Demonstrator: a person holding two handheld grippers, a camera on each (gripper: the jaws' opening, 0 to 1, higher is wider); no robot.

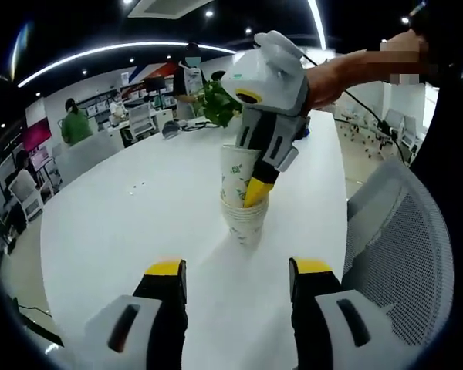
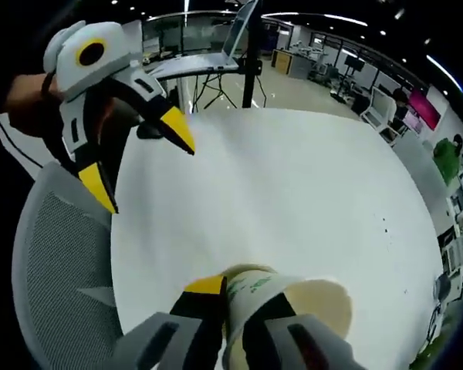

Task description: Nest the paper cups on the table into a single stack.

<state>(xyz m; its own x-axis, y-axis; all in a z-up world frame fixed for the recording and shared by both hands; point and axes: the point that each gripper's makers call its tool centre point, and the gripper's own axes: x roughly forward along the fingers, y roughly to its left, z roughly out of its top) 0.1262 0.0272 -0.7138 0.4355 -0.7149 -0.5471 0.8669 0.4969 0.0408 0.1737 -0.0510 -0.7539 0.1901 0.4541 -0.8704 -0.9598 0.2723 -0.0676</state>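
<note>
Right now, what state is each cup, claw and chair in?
Top cup: upright, gripped at the rim, partly nested in the stack.
Stack: upright on the table.
Right claw: shut on top cup.
Left claw: open, empty.
Chair: unoccupied.

No words, brand names or numbers can be read anywhere in either view. The paper cup at about twelve o'clock from the left gripper view's centre carries only a green leafy print (a pattern, not lettering). The pink panel near two o'clock in the right gripper view is too blurred to tell.
</note>
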